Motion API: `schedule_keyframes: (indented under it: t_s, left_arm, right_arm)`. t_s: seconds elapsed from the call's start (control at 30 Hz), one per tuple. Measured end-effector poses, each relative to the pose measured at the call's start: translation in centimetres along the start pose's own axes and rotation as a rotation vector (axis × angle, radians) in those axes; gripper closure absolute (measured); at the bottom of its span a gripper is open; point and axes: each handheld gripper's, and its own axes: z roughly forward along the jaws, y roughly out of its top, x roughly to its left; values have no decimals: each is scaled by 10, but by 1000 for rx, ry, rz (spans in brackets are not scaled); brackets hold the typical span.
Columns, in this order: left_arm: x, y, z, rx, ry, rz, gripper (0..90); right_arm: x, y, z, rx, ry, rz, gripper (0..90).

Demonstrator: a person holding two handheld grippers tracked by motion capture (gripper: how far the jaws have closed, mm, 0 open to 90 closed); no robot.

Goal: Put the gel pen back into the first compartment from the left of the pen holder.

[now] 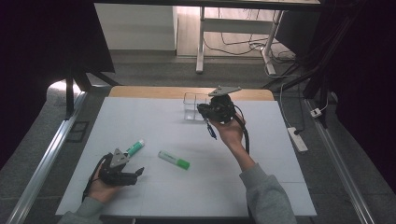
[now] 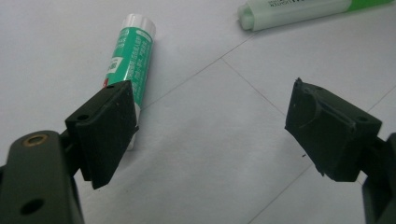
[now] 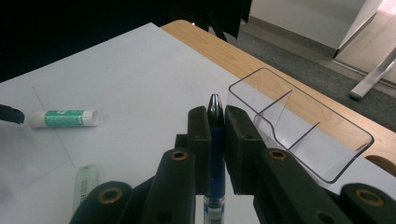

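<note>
Right gripper point(image 3: 215, 140) clamping blue pen point(image 3: 214, 140), holding it raised just beside clear tray point(image 3: 327, 140); tray looking empty. Left gripper point(image 2: 205, 130) gaping wide, holding nothing, near glue stick point(image 2: 132, 56). Highlighter point(image 1: 173, 159) lying mid-table. Likely sorting: nothing deposited yet.

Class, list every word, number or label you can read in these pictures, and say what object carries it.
No text can be read for certain.
Green glue stick: white print and a label patch, too blurred.
Green highlighter: a line of capital letters cut off at the frame's edge, unreadable.
Blue pen: small print near the bottom, too small.
</note>
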Motion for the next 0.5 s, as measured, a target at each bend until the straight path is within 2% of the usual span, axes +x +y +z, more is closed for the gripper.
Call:
schedule_keyframes:
  t_s: [0.5]
  left_arm:
    - [1,0,-1,-12,0,-6,159]
  right_arm:
    - [-6,7,6,-2,-10,12,808]
